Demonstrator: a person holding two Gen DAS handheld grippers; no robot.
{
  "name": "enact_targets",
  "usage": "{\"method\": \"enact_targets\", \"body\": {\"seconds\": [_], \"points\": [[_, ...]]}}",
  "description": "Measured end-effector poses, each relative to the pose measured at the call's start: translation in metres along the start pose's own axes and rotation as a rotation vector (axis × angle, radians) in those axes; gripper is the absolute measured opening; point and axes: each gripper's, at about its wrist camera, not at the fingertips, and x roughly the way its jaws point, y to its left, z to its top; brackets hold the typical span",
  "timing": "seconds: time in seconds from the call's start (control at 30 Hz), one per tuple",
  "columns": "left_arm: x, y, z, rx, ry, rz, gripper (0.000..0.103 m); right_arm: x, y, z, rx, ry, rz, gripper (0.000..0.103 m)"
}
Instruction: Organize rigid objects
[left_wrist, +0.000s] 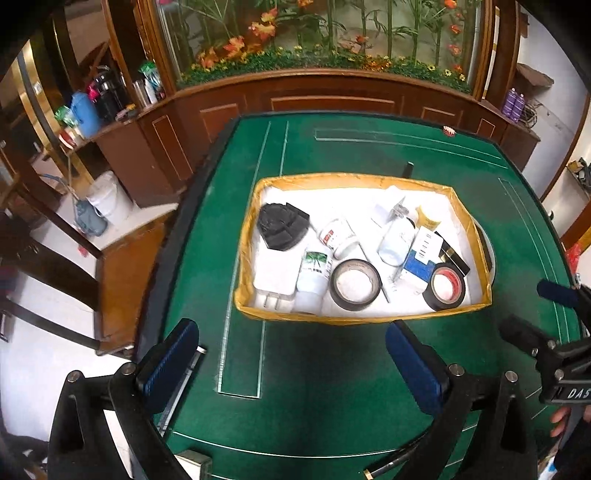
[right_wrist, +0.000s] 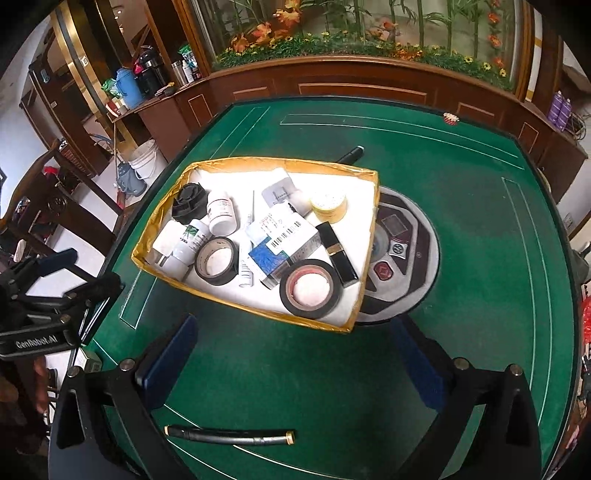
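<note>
Both grippers released, holding nothing: left gripper (left_wrist: 295, 354) and right gripper (right_wrist: 295, 347) hover just before the box (right_wrist: 236, 308). Black pen (right_wrist: 229, 435) lies on the felt outside the box, nearer us. Risk: the thin round pen rolls away or slips between the pads.

A green felt mahjong table (right_wrist: 461, 206) carries a yellow-rimmed white tray (right_wrist: 255, 306) partly over its round centre panel (right_wrist: 402, 251), a black pen (right_wrist: 229, 435) near the front edge, and another dark pen (right_wrist: 351, 153) behind the tray.
</note>
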Motion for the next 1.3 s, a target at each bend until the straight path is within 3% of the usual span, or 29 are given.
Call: {"method": "enact_targets", "body": {"seconds": [0.1, 0.3, 0.67, 1.3], "points": [[-0.009, -0.004, 0.001, 0.006, -0.011, 0.001, 0.102, -0.001, -0.001, -0.007, 0.005, 0.004, 0.008, 0.103], [-0.017, -0.020, -0.004, 0.031, -0.019, 0.093, 0.102, -0.013, 0.003, -0.012, -0.026, -0.017, -0.011, 0.103], [-0.020, -0.023, -0.008, -0.001, -0.025, 0.054, 0.102, -0.051, 0.001, -0.017, -0.032, -0.073, -0.041, 0.103], [-0.014, -0.018, -0.011, -0.033, -0.001, 0.002, 0.102, -0.039, 0.012, -0.012, -0.047, -0.046, -0.037, 0.103]]}}
